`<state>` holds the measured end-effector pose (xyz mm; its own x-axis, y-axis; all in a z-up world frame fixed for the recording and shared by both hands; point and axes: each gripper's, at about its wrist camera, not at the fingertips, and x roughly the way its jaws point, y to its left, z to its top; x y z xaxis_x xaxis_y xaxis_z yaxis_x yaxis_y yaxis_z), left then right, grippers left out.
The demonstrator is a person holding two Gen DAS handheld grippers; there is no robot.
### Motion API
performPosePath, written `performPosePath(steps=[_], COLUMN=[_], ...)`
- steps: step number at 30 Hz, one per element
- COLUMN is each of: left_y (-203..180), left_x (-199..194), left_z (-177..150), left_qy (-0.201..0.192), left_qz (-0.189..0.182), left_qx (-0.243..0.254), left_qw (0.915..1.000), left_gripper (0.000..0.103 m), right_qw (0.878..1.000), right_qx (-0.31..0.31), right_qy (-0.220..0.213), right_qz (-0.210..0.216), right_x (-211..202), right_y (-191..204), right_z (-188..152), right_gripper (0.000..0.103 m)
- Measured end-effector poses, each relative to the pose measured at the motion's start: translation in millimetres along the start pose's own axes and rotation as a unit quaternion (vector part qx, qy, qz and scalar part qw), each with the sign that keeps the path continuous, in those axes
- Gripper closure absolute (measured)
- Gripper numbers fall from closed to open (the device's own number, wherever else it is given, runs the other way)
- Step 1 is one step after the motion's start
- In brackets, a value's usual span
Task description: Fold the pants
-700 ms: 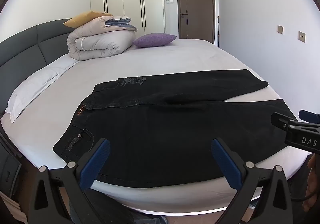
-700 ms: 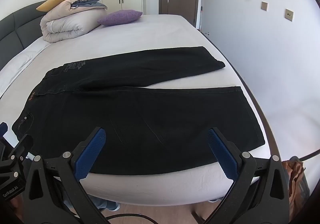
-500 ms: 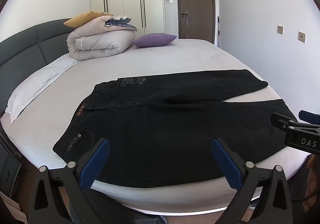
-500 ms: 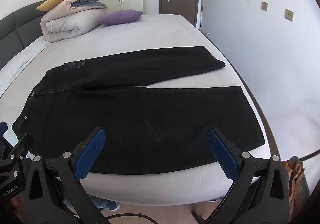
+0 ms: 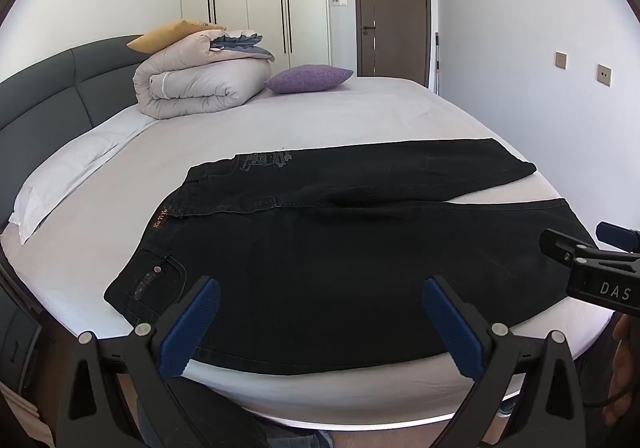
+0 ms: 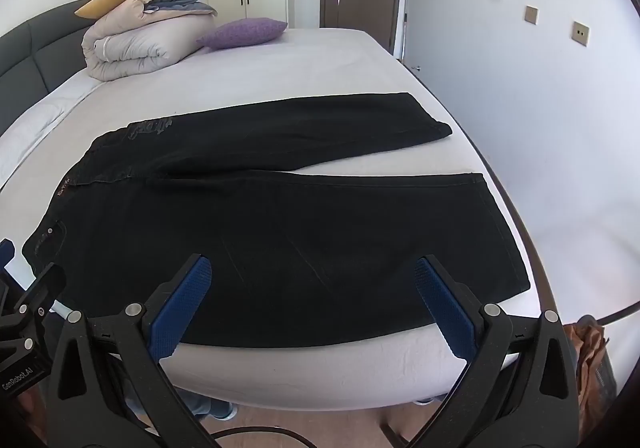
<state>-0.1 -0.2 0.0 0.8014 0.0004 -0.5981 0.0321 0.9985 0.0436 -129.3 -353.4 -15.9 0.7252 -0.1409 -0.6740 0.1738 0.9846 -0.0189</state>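
Black pants (image 5: 340,256) lie flat beyond both wide-spread claws, untouched.

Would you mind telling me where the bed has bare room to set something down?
Bare sheet lies between the black pants and the purple pillow. A narrow wedge opens between the two legs near the hems. The folded duvet crowds the headboard corner.

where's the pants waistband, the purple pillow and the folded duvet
pants waistband (image 5: 160,217), left wrist view, on the orange-stitched label at the band
purple pillow (image 5: 310,79), left wrist view, middle of its top face
folded duvet (image 6: 132,45), right wrist view, on the lower beige roll
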Motion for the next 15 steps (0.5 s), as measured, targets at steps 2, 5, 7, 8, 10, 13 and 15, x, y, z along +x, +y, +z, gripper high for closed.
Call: performPosePath(steps=[2,5,7,8,10,13,15], left_y=[0.0,-0.1,0.0,0.1,0.0,0.0,0.1], left_x=[0.0,-0.1,0.0,0.1,0.0,0.0,0.0], left_z=[0.0,0.0,0.0,0.0,0.0,0.0,0.0], left_qy=[0.0,0.0,0.0,0.001,0.001,0.001,0.001], left_qz=[0.0,0.0,0.0,0.0,0.0,-0.001,-0.001], left_qx=[0.0,0.0,0.0,-0.001,-0.001,-0.001,-0.001], left_qw=[1.0,1.0,1.0,1.0,1.0,1.0,1.0], left_gripper=[0.0,0.0,0.0,0.0,0.0,0.0,0.0], right_qw=[1.0,1.0,1.0,1.0,1.0,1.0,1.0], right_qx=[0.0,0.0,-0.002,-0.002,-0.002,-0.003,-0.003], right_qy=[0.0,0.0,0.001,0.001,0.001,0.002,0.003], right_qz=[0.0,0.0,0.001,0.001,0.001,0.001,0.001], right_x=[0.1,0.4,1.7,1.7,1.7,2.4,2.7], right_y=[0.6,-0.3,-0.7,-0.8,-0.5,1.6,2.5], right_z=[-0.1,0.3,-0.3,-0.4,-0.6,-2.0,-2.5], right_gripper=[0.0,0.0,0.0,0.0,0.0,0.0,0.0])
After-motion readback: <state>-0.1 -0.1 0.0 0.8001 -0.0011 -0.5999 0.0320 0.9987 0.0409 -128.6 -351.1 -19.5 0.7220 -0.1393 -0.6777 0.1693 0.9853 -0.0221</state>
